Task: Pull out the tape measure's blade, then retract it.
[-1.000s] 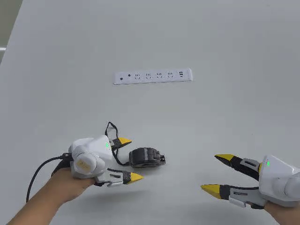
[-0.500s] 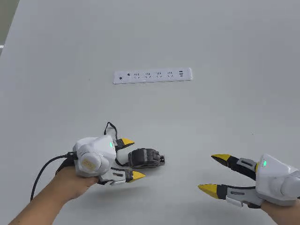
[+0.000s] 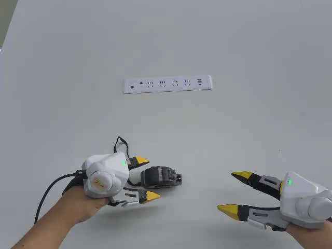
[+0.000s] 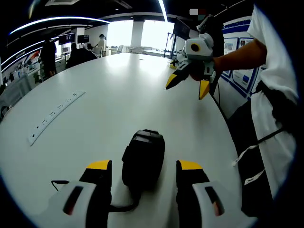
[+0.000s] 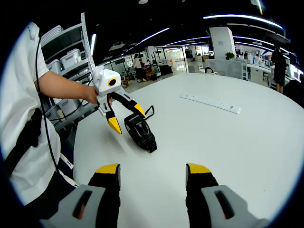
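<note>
A black tape measure (image 3: 161, 176) lies on the white table (image 3: 218, 129), its blade drawn in, with a black wrist strap (image 3: 122, 143) curling off to its left. My left gripper (image 3: 143, 178) is open around the case's rear end; in the left gripper view the tape measure (image 4: 143, 158) sits between the two yellow fingertips (image 4: 99, 166), apart from both. My right gripper (image 3: 234, 192) hangs open over the table at the lower right, well clear of the tape. From its own view the tape measure (image 5: 140, 132) lies ahead beside the left gripper (image 5: 127, 118).
A white power strip (image 3: 167, 83) lies flat further back on the table; it is the white power strip (image 4: 53, 115) at left in the left gripper view. A black cable (image 3: 47, 189) trails from the left gripper. Shelving and people stand beyond the table.
The left gripper has edged forward so its jaws straddle more of the tape measure. The right gripper has drifted slightly left. The tape measure has not moved.
</note>
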The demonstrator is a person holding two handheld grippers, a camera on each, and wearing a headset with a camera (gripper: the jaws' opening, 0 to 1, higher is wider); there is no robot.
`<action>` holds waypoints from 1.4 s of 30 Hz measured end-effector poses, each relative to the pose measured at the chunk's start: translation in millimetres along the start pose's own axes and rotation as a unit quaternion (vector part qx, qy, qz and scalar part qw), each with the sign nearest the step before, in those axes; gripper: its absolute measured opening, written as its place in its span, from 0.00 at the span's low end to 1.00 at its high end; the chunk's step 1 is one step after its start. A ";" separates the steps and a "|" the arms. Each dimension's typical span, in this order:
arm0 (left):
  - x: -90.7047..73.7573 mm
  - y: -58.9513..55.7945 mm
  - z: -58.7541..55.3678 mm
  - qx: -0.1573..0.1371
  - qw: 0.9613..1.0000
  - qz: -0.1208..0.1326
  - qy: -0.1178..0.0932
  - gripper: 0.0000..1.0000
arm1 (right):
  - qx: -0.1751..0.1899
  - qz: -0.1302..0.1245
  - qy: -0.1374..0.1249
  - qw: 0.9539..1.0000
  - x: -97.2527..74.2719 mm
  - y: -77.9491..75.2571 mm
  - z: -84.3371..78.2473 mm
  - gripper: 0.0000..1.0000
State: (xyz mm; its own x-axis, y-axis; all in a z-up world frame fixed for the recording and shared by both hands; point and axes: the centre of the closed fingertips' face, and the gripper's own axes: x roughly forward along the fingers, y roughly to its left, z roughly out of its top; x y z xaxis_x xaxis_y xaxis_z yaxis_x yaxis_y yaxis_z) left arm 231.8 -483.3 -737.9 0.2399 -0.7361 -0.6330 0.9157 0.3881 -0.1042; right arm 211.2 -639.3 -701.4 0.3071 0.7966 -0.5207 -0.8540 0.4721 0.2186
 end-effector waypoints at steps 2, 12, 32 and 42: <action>0.8 0.0 0.2 0.001 1.000 0.000 0.000 0.51 | 0.000 0.001 0.000 1.000 0.5 -0.2 -0.4 0.55; 6.4 0.4 -2.8 -0.001 1.000 -0.004 0.002 0.48 | 0.003 0.005 -0.001 1.000 4.0 -1.3 -0.3 0.54; 12.7 0.1 -6.1 -0.009 1.000 -0.006 -0.003 0.38 | 0.007 0.006 0.002 1.000 7.5 -2.4 -3.3 0.54; 12.7 2.1 -3.5 -0.002 1.000 -0.004 -0.005 0.33 | 0.008 0.006 0.003 1.000 8.1 -3.4 -3.4 0.53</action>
State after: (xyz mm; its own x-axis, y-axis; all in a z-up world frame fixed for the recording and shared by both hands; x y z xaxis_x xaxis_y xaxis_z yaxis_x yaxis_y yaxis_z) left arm 235.7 -489.9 -748.8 0.2355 -0.7443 -0.6250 0.9164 0.3843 -0.1124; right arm 215.1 -635.8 -709.2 0.2941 0.8003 -0.5225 -0.8508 0.4683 0.2383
